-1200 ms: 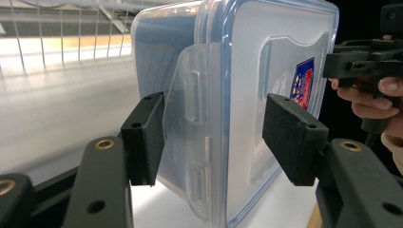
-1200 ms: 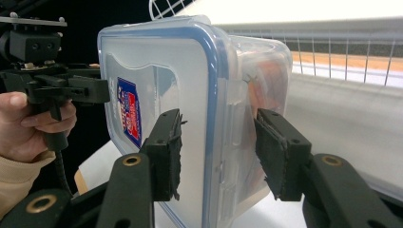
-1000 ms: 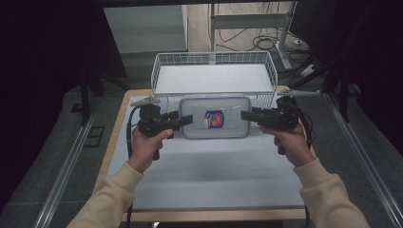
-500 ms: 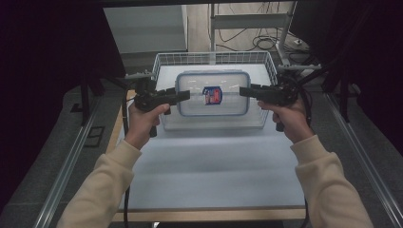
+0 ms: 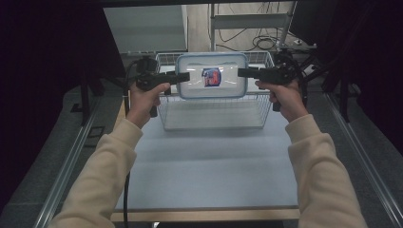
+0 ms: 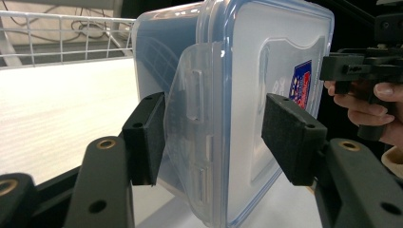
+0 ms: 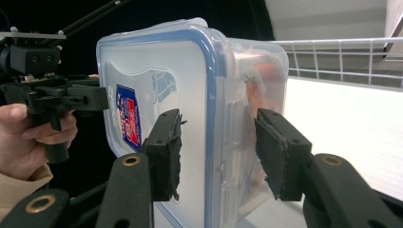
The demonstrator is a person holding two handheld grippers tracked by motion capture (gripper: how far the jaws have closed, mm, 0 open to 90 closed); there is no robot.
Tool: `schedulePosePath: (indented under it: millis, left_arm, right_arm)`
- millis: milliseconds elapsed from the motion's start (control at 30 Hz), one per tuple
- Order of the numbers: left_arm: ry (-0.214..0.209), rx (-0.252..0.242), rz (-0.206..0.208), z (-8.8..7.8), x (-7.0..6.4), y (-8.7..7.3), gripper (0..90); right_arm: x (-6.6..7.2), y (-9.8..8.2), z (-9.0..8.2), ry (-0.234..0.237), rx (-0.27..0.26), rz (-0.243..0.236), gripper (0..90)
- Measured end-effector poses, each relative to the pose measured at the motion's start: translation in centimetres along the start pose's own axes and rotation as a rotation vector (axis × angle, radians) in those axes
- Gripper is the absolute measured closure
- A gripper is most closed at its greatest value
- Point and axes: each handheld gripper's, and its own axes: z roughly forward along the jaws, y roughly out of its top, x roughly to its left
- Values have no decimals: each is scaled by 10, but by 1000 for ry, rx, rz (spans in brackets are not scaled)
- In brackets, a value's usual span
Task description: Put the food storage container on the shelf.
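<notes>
A clear plastic container [image 5: 211, 90] with a blue-rimmed lid and a red-and-blue sticker hangs in the air above the white wire basket [image 5: 214, 113], lid facing the person. My left gripper [image 5: 183, 77] is shut on its left end, pads either side of the latch flap [image 6: 190, 109]. My right gripper [image 5: 242, 72] is shut on its right end. In the left gripper view the container [image 6: 247, 57] sits between my left gripper's [image 6: 214, 137] black pads [image 6: 147, 137], with the right gripper [image 6: 351, 69] beyond. The right gripper view has the container [image 7: 157, 61] clamped in my right gripper [image 7: 218, 152], the left gripper [image 7: 71, 97] behind.
The basket stands at the far end of the pale table top [image 5: 209, 171], and its floor [image 6: 62, 109] is bare white. Metal rails [image 5: 71, 161] run along both sides of the table. Cables and a shelf frame [image 5: 252, 28] lie behind the basket.
Both grippers have carried the container up and away from the person, from the table in front of the basket to a spot over the basket. The grips have not changed.
</notes>
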Motion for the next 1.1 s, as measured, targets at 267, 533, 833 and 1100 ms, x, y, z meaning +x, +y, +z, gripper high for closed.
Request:
schedulePosePath:
  millis: [267, 533, 833, 1100]
  left_arm:
    - [-1, 26, -49, 14, 20, 10, 417]
    - [-23, 25, -117, 28, 35, 12, 415]
    - [-11, 30, -168, 39, 43, 19, 393]
    - [-45, 37, -266, 57, 61, 19, 329]
  right_arm:
    - [-17, 10, 17, -8, 26, 51, 524]
    - [-27, 13, 23, -36, 57, 85, 518]
    - [-36, 17, 30, -50, 54, 143, 505]
    - [-45, 16, 39, -117, 51, 179, 496]
